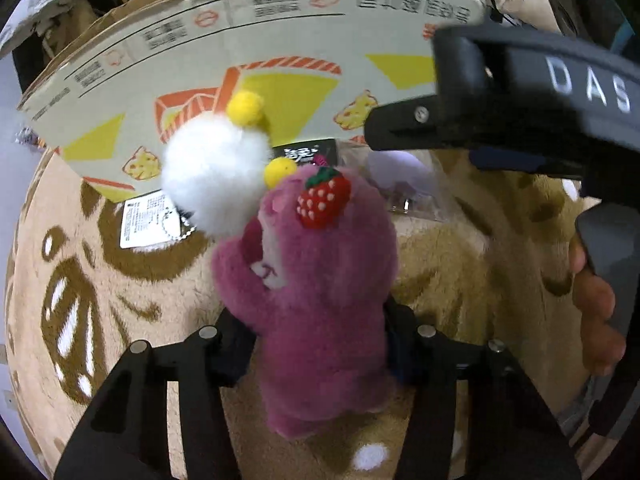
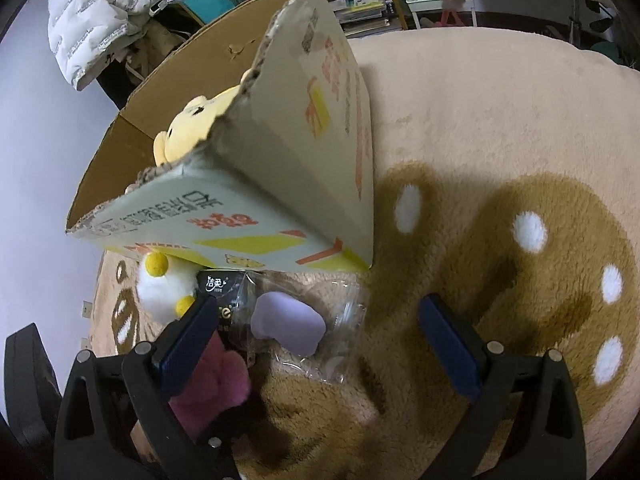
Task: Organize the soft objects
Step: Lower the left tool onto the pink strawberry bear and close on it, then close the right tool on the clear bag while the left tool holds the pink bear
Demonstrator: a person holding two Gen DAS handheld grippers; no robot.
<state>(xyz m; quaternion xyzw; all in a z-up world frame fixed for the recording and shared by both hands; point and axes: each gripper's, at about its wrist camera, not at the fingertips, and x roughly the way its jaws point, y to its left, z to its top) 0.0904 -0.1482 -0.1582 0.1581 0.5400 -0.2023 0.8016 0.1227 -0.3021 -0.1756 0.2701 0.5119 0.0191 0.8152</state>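
The left claw (image 1: 316, 344) is clamped on the pink plush bear (image 1: 316, 280) — its two jaws press into the fuzzy body from either side, low on the toy. The bear is shaggy magenta-pink, with a red strawberry (image 1: 323, 200) dotted in white and topped by green leaves sitting on its head, and a paler patch on its face. It lies on the tan rug (image 1: 120, 280) with brown markings and white spots, just in front of the cardboard box (image 1: 280, 40), head toward the box wall. Touching the bear's head, and right against the box, is a fluffy white plush (image 1: 216, 176) with round yellow pompoms. Beside the box's near corner sits a clear plastic packet (image 2: 304, 320) holding a lilac soft piece (image 2: 290, 326), with a dark tissue pack (image 2: 220, 284) wedged between it and the white plush. Inside the box, a pale yellow plush (image 2: 192, 128) peeks over the torn rim. The right claw (image 2: 320, 348) hangs over the rug in front of the box with jaws spread wide, gripping nothing — the packet lies between its blue pads (image 2: 452, 348), untouched, and the pink fur shows just below the left pad.
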